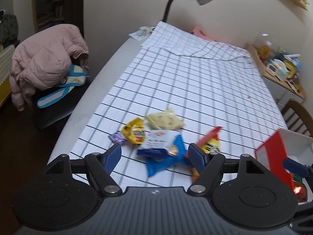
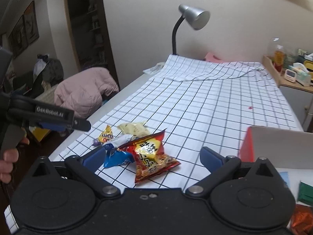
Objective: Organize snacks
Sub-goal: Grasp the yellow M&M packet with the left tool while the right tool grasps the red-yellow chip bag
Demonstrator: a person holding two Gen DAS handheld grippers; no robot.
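Note:
Several snack packets lie in a heap on the checked cloth (image 1: pixel 195 82): a yellow one (image 1: pixel 135 131), a small purple one (image 1: pixel 117 137), a pale bag (image 1: pixel 164 119), a white-and-blue one (image 1: pixel 158 143), a blue one (image 2: pixel 115 156) and a red noodle bag (image 2: pixel 152 156). My left gripper (image 1: pixel 155 157) hovers open above the near side of the heap, gripping nothing. In the right wrist view it (image 2: pixel 78 124) hangs over the table's left edge, held by a hand (image 2: pixel 7 160). My right gripper (image 2: pixel 153 159) stands wide open and empty, just short of the red bag.
A red-and-white box (image 2: pixel 273 146) stands at the right front, with green (image 2: pixel 305 193) and orange (image 2: pixel 301 221) packets beside it. A desk lamp (image 2: pixel 193 17) is at the far end. A chair with a pink jacket (image 1: pixel 45 58) stands left of the table; a cluttered shelf (image 1: pixel 279 68) is at the right.

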